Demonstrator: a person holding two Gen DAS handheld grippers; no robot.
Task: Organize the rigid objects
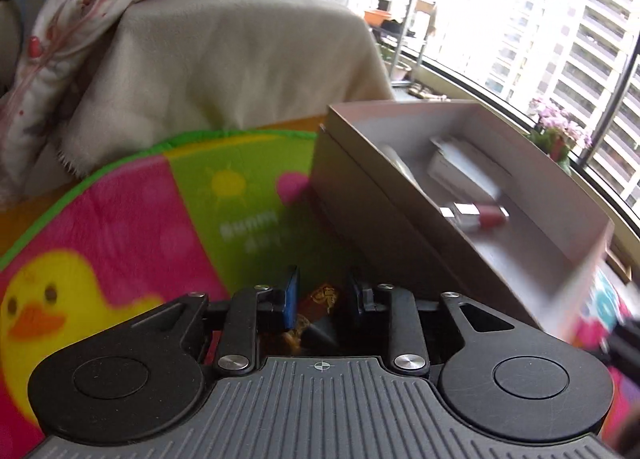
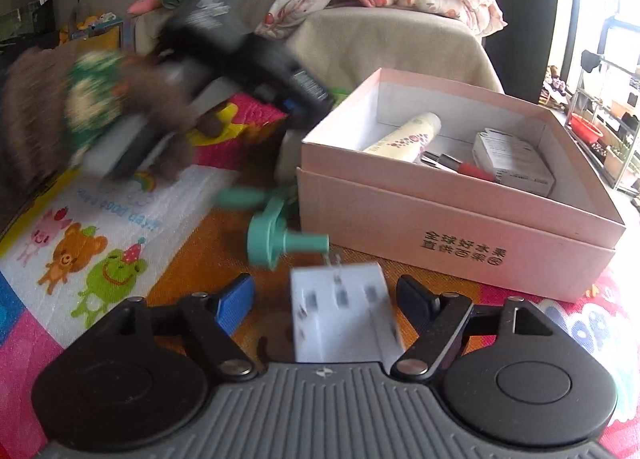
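While tube (image 2: 404, 133), carton (image 2: 514, 161) and lipstick (image 2: 460, 166) already lie in the box (image 2: 460, 219), left gripper (image 1: 322, 295) clamps a dark packet (image 1: 326, 299), and right gripper (image 2: 326, 301), fingers apart, straddles the white plug (image 2: 340, 315); teal toy (image 2: 280, 245) remains out.

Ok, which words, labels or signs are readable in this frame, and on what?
"全球好水果 直供百果园", upside down, on the pink box.
"Sunny", with a blurred second line, on the play mat.
Blue upside-down print on the play mat's white panel: blurred.
White carton and dark device labels: too small.
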